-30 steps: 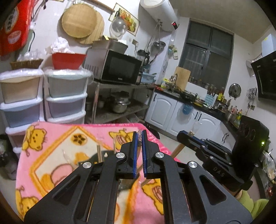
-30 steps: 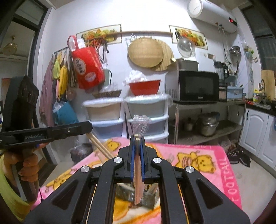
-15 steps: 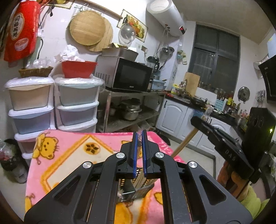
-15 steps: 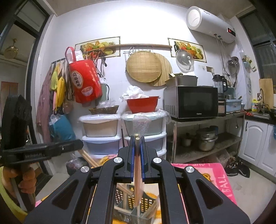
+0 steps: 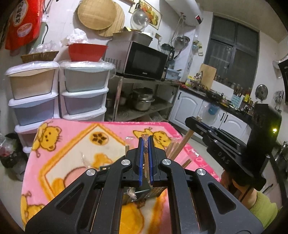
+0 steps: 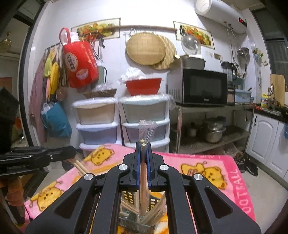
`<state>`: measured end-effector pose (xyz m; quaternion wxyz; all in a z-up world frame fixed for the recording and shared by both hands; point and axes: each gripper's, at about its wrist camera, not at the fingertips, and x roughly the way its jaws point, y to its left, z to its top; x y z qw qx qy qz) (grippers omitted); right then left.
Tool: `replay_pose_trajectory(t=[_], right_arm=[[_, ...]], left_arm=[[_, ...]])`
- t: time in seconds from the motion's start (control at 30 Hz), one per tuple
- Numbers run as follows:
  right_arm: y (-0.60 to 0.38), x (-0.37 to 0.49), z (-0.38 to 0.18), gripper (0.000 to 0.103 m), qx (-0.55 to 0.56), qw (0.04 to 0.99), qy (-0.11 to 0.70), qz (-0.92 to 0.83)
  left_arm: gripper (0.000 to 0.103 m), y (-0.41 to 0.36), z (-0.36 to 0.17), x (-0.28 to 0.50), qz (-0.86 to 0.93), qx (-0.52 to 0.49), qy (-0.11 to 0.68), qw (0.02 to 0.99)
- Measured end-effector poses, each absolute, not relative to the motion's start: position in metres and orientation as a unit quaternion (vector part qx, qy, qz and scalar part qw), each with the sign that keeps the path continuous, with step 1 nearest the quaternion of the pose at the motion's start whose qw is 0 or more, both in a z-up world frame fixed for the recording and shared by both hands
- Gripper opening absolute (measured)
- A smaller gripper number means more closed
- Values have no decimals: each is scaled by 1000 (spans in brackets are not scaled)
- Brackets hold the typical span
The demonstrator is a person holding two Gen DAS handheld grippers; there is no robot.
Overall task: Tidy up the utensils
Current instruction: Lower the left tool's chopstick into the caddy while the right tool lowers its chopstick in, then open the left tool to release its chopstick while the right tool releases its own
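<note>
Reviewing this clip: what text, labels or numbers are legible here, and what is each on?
"FOOTBALL", partly cut off: pink blanket edge.
"DAS": right tool body.
Red digits on water heater: too blurred.
Chinese characters on red bag: unreadable.
Microwave brand: too small.

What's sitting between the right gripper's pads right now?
In the right wrist view, the right gripper pinches wooden chopsticks with a plastic wrapper at their top; their lower ends reach into the utensil basket.
</note>
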<state>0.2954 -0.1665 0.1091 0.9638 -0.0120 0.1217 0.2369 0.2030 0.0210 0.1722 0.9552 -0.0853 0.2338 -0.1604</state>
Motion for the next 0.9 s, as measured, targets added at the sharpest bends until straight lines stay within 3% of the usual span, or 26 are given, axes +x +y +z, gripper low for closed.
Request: replay_pose_trajectory(t=[0.33, 0.57, 0.9], right_arm=[[-165, 310, 82, 7, -5, 960, 165, 226], [-171, 306, 78, 24, -3, 960, 174, 222], [-184, 288, 78, 39, -1, 961, 174, 215]], left_arm=[[3, 13, 156, 212, -171, -79, 257, 948], [3, 11, 150, 213, -173, -81, 263, 946], [31, 17, 147, 205, -171, -88, 265, 945]])
